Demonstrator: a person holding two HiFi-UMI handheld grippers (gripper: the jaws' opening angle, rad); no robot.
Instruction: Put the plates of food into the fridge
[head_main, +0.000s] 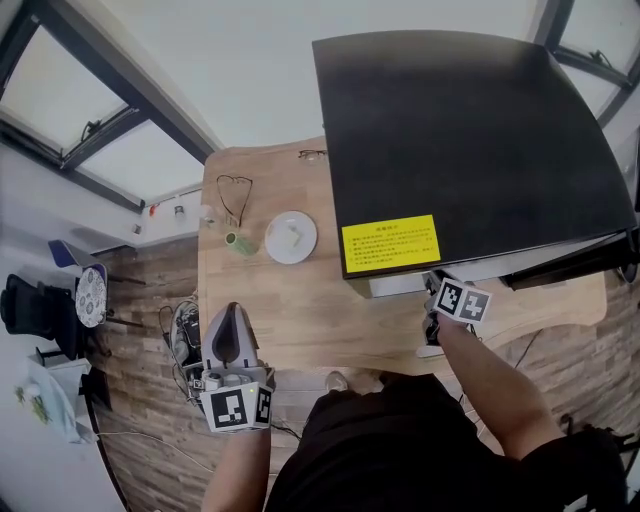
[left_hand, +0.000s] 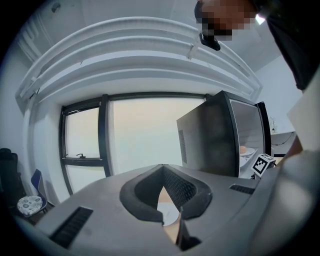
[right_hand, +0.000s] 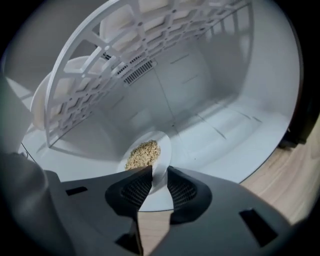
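One plate of grain on the fridge floor, rim inside half-open right claw.

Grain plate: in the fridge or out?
In. The right gripper view shows the plate lying on the fridge floor, below the white shelf.

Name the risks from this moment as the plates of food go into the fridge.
1. The right tongs stand open around the rim of the plate of grainy food inside the fridge; withdrawing crookedly could snag it and scatter food.
2. The other white plate on the table lies close beside a small green object, which the shut left tongs might knock when reaching in.
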